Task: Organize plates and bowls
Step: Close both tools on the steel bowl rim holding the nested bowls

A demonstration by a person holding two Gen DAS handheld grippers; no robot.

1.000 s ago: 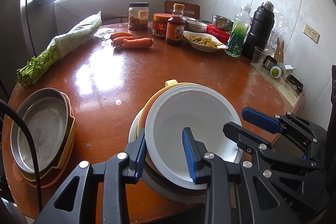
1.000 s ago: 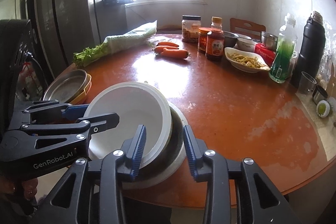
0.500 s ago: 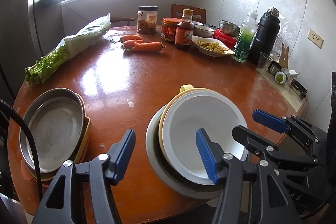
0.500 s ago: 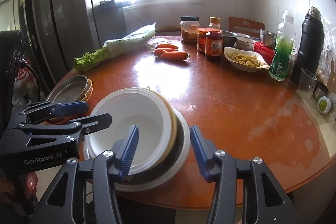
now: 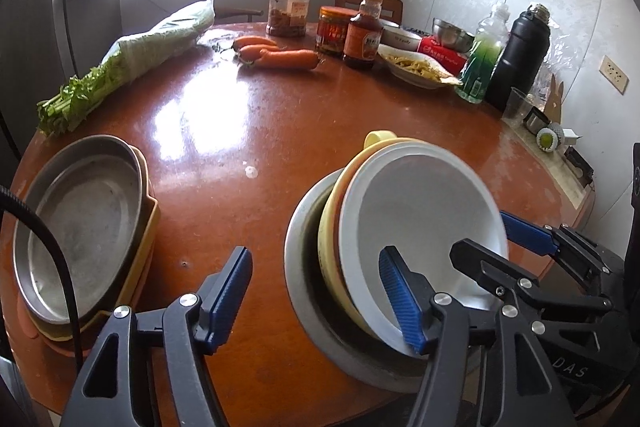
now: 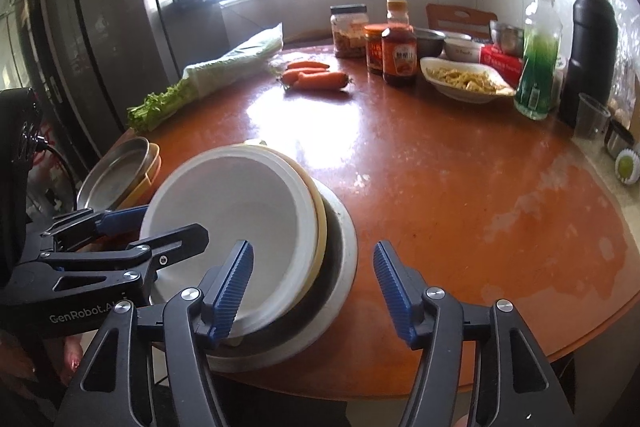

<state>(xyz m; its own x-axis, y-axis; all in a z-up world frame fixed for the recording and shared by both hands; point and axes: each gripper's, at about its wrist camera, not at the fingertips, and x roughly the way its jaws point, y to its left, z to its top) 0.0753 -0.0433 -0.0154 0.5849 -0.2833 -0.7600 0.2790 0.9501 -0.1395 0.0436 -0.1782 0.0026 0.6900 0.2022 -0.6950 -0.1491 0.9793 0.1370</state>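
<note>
A white bowl (image 5: pixel 420 219) (image 6: pixel 228 203) lies tilted in a yellow bowl (image 5: pixel 348 179) (image 6: pixel 316 197), which is nested in a grey metal bowl (image 5: pixel 296 227) (image 6: pixel 344 239) near the table's front edge. My left gripper (image 5: pixel 316 291) (image 6: pixel 152 227) straddles the stack's near rim. Its jaws are opening and the pads touch nothing. On the stack's other side my right gripper (image 6: pixel 312 283) (image 5: pixel 500 243) does the same, jaws opening, one finger over the white bowl and one outside. A steel plate on yellow and orange plates (image 5: pixel 80 219) (image 6: pixel 116 167) sits to the left.
On the round brown table (image 5: pixel 280 131), the far side holds celery (image 5: pixel 132 55), carrots (image 5: pixel 280 57), jars, a sauce bottle (image 5: pixel 362 35), a dish of food (image 5: pixel 416 67), a green bottle (image 5: pixel 482 59) and a black flask (image 5: pixel 518 59). A hand (image 6: pixel 72 355) shows low left.
Both grippers have spread their jaws and let go of the white bowl's rim. The bowl has settled lower into the yellow bowl.
</note>
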